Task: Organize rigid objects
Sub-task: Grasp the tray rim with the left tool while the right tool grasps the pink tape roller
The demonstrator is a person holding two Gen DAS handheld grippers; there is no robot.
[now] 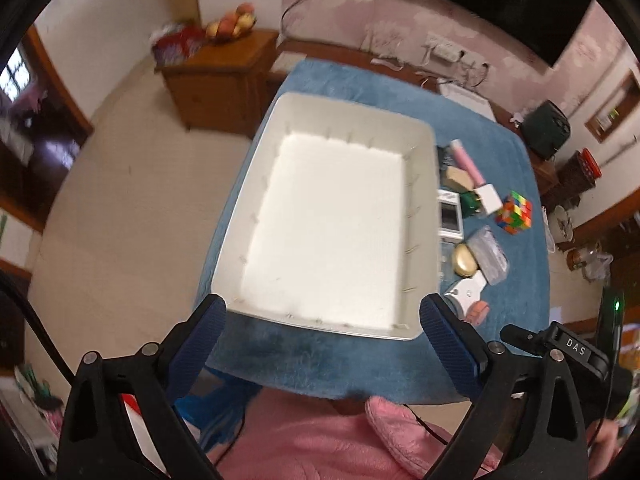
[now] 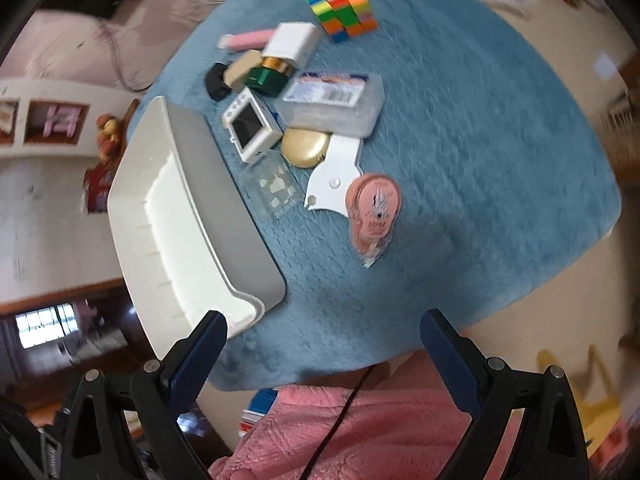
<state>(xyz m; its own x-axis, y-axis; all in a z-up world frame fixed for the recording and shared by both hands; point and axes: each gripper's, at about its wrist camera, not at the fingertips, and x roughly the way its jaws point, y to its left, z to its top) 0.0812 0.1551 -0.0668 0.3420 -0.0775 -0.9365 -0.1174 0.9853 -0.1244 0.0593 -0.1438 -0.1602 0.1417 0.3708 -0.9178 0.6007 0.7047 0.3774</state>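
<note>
An empty white tray sits on the blue-covered table; it also shows at the left of the right wrist view. To its right lie several small objects: a colour cube, a pink tube, a white handheld device, a gold oval case, a clear plastic box, a pink tape dispenser. My left gripper is open and empty above the tray's near edge. My right gripper is open and empty above the table's near edge.
A wooden cabinet with a fruit bowl stands beyond the table's far left. A person's pink garment lies below both grippers. A dark screen hangs on the back wall.
</note>
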